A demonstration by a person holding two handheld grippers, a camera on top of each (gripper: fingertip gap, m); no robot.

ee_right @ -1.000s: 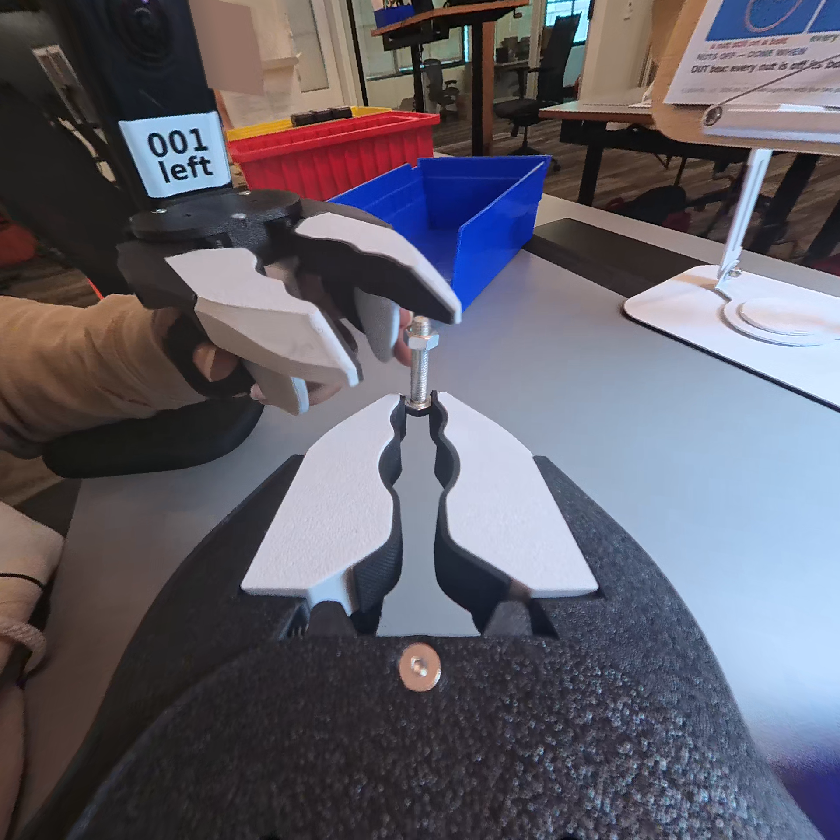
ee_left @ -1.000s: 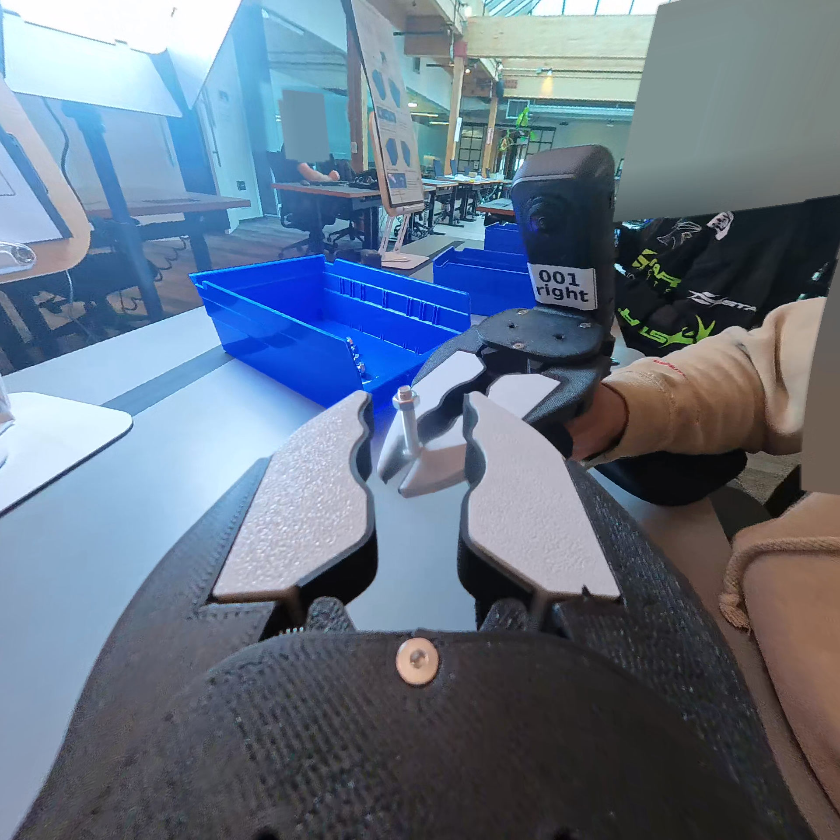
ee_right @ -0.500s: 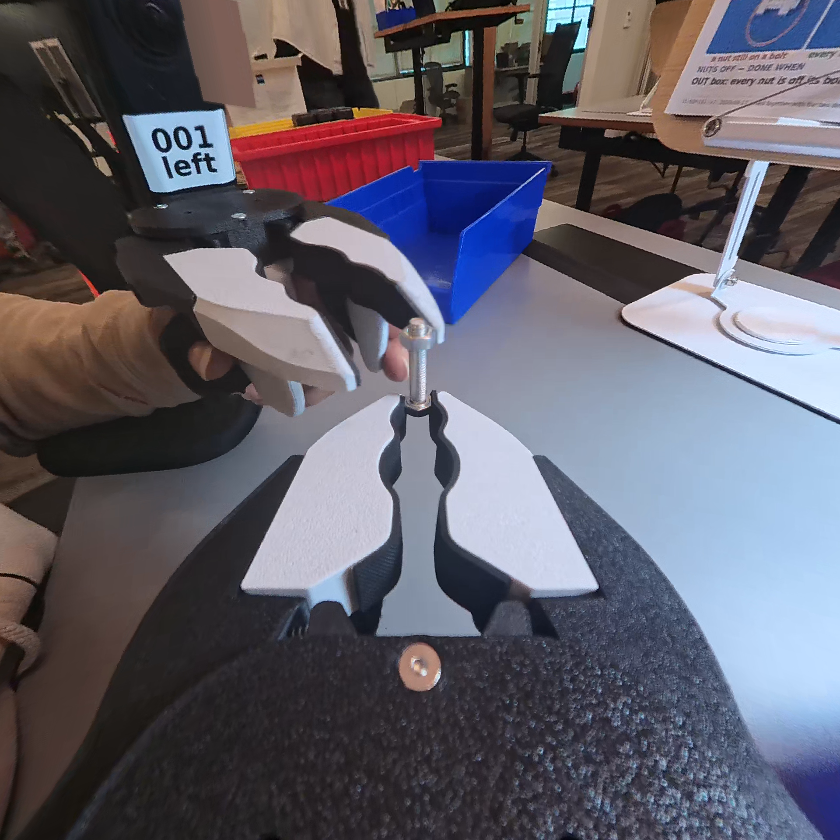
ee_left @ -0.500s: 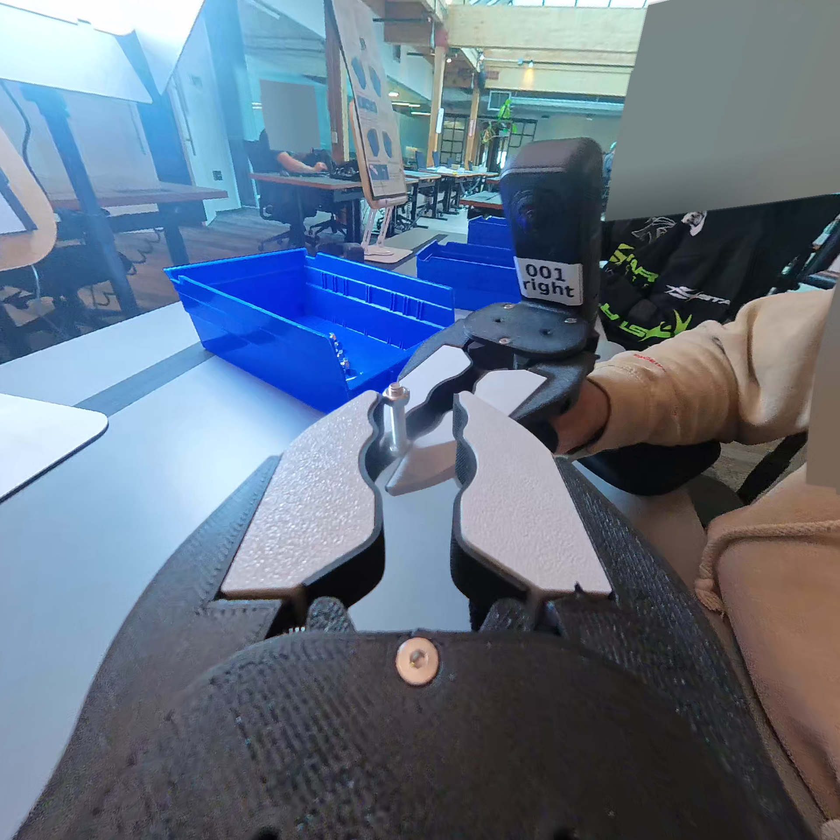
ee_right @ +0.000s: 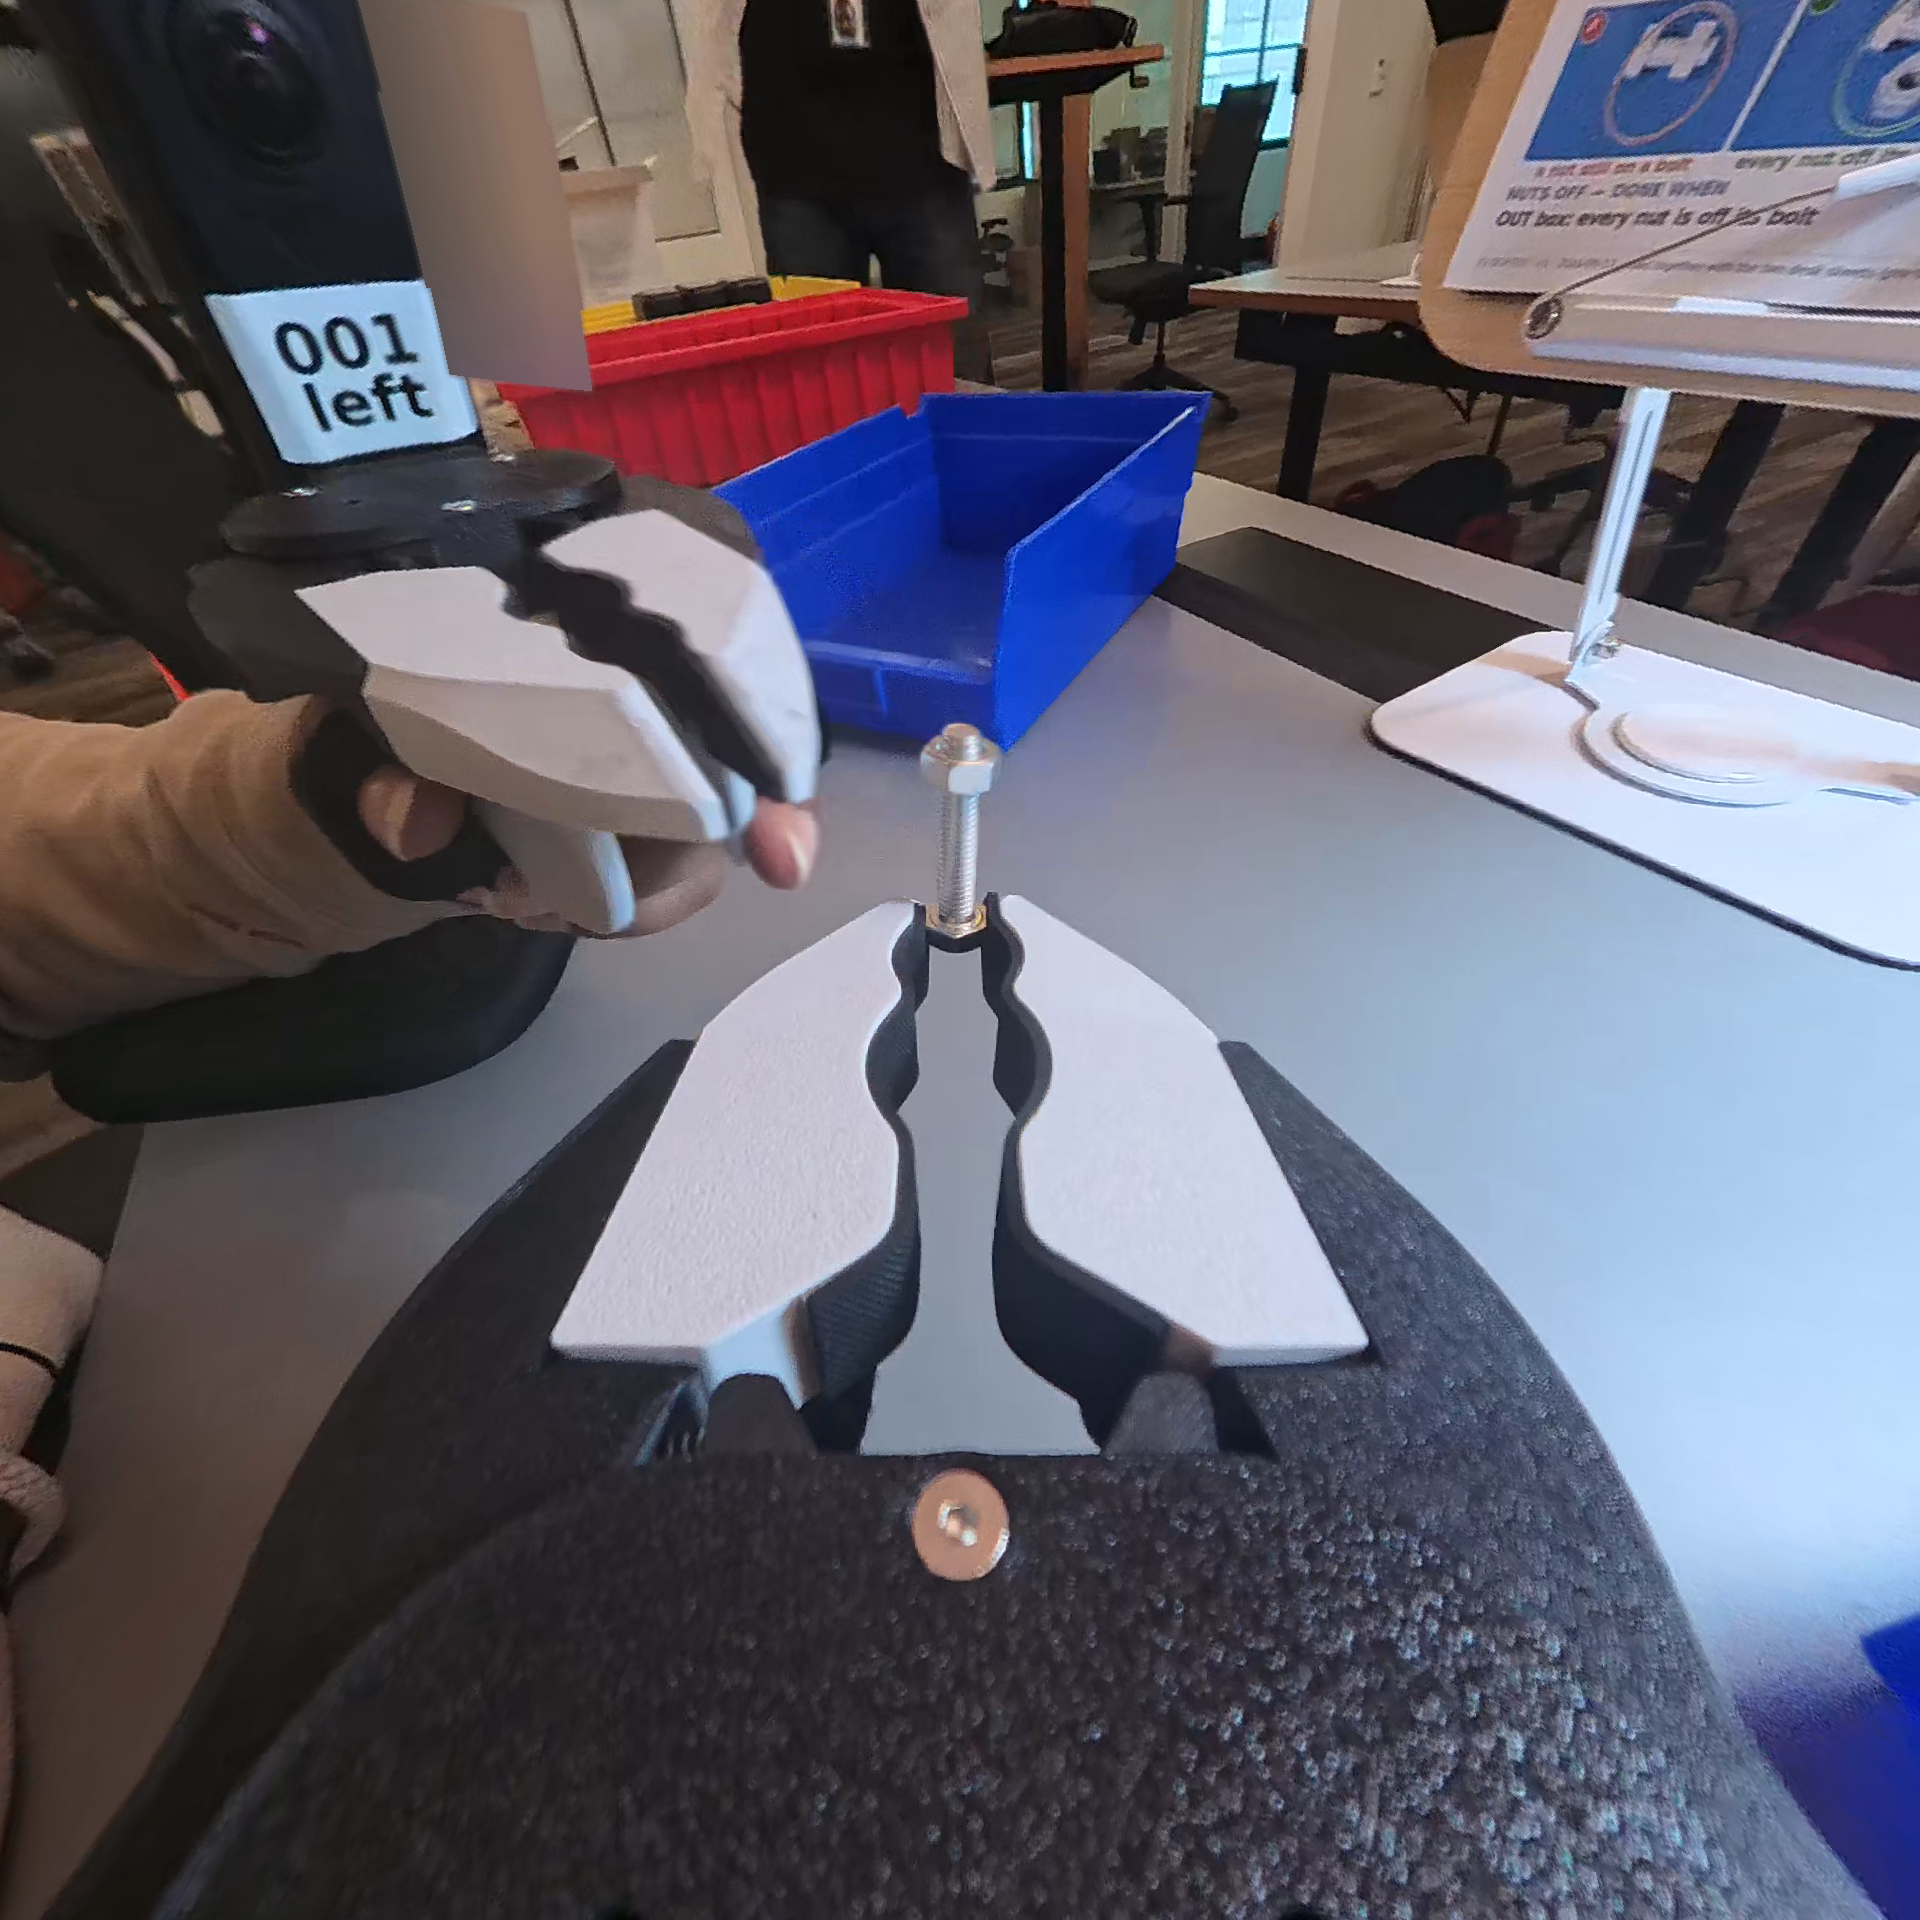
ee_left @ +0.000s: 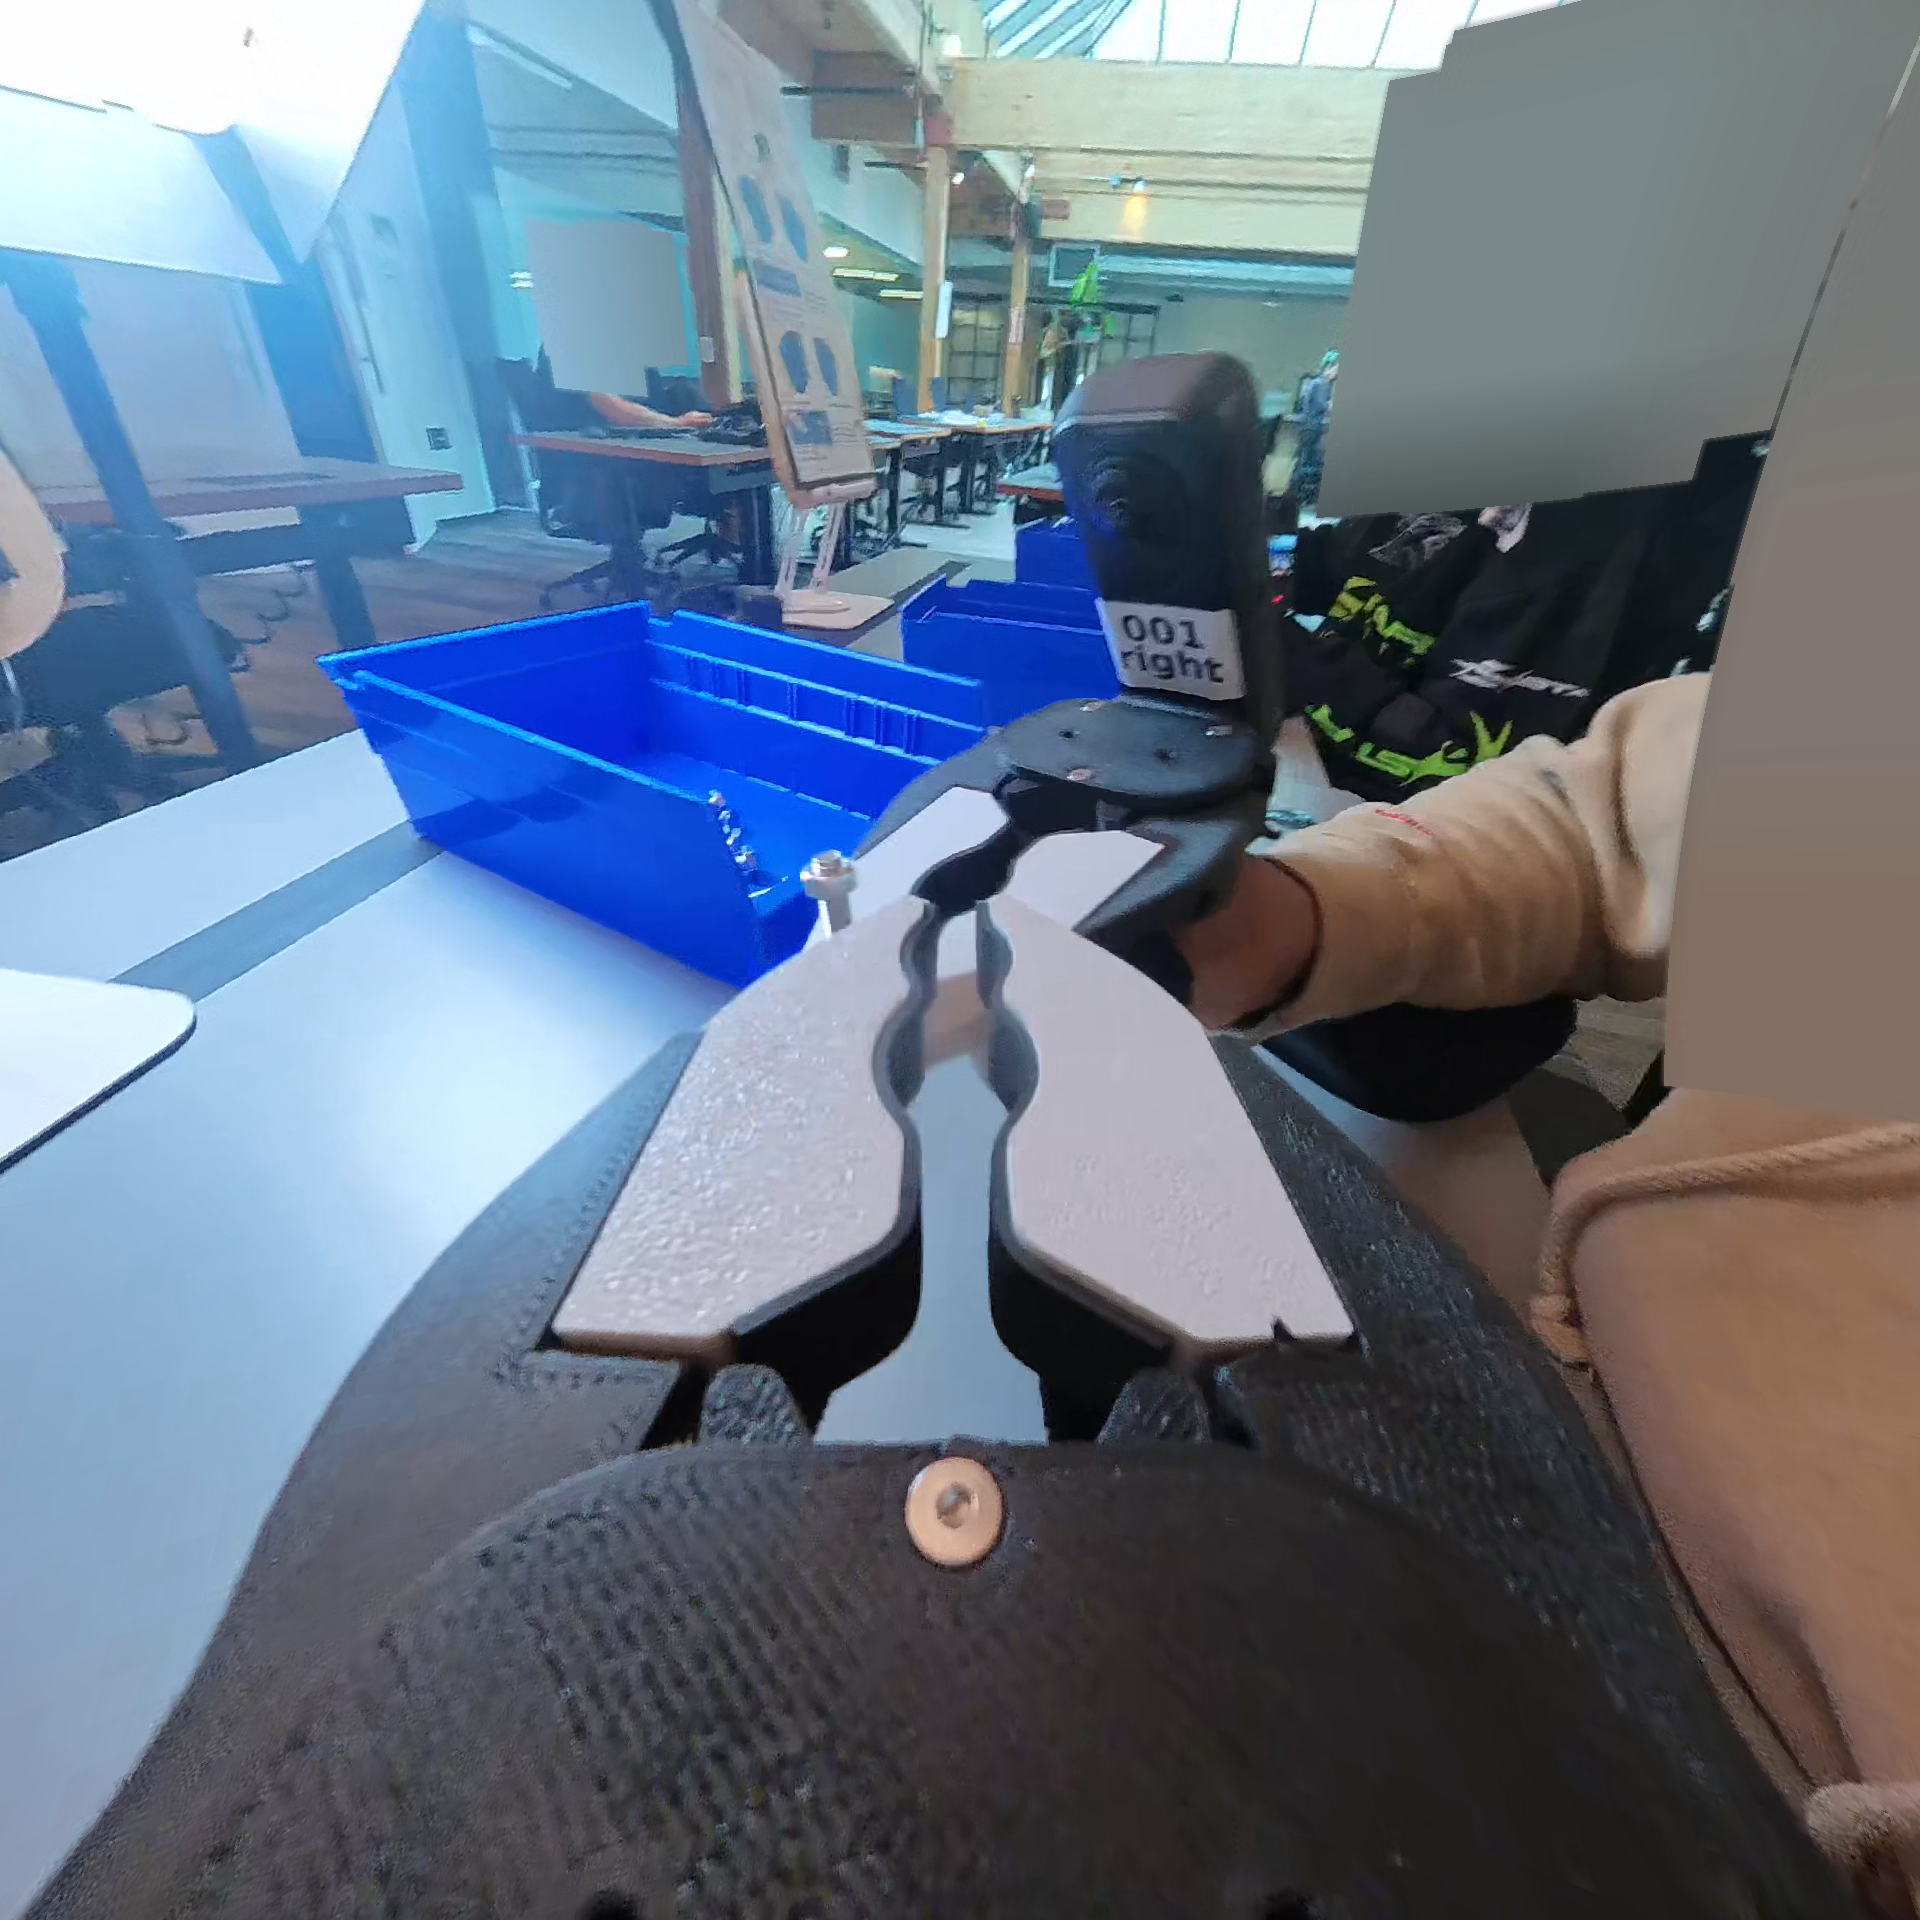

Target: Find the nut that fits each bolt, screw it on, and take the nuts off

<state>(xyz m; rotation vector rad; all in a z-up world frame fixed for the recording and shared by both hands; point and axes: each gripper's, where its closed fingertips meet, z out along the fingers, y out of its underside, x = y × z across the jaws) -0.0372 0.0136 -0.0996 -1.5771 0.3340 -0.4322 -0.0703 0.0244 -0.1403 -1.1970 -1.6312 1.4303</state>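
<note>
Pinching the bolt (ee_right: 957,852) upright by its lower end, the right gripper (ee_right: 954,920) leaves the nut (ee_right: 961,755) at the top exposed — presumably so it can be turned. The left gripper (ee_right: 769,800), jaws nearly together and empty, hangs at the nut's nine o'clock, just apart.

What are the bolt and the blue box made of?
The bolt, with its nut on top, looks like shiny silver metal: it glints and has fine threads. The blue box looks like smooth, glossy plastic, with thin moulded walls. I'm only judging by looks.
</note>
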